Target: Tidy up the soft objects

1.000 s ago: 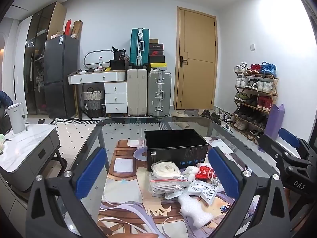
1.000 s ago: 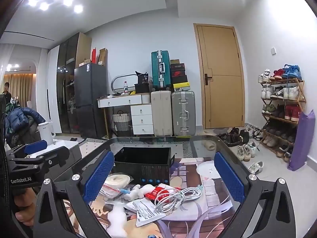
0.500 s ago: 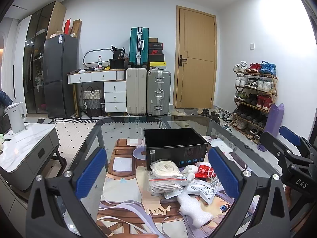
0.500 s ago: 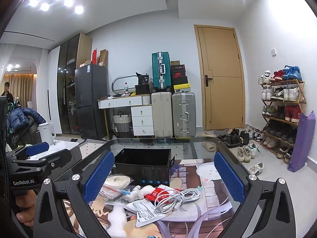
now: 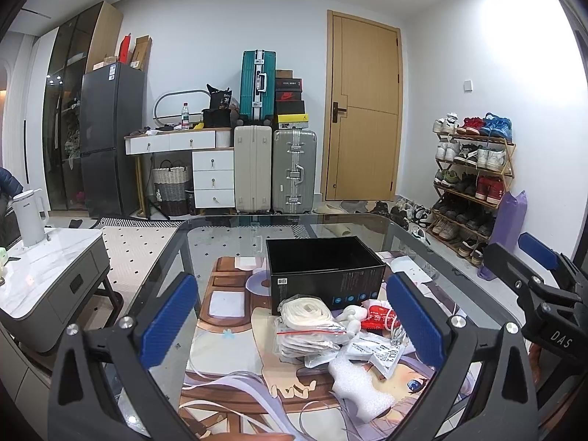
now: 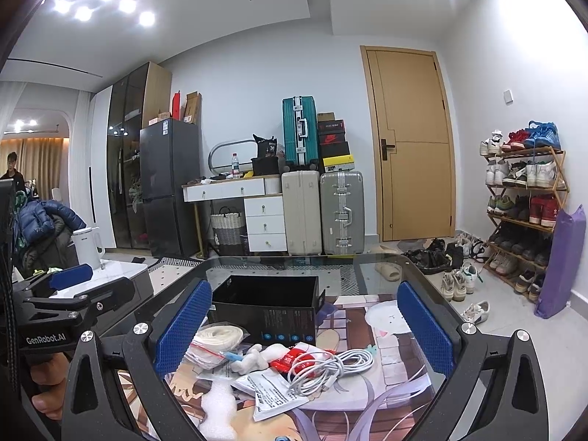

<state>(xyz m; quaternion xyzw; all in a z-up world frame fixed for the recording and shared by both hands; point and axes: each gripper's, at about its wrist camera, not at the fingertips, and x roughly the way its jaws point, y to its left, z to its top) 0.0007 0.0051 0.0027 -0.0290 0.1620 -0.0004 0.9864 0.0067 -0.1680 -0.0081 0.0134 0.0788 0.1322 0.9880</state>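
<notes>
Both grippers, left gripper and right gripper, spread wide and empty; lower onto cord bundle, pinch mid-coil, drop into black box

A wooden door, stacked suitcases, a grey fridge and a loaded shoe rack line the walls.

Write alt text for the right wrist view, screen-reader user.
The open right tool hovers empty over a glass table holding a pile of soft items in front of an open black box: a white cable, a white foam piece, bagged packets. The left tool sits at left.
</notes>
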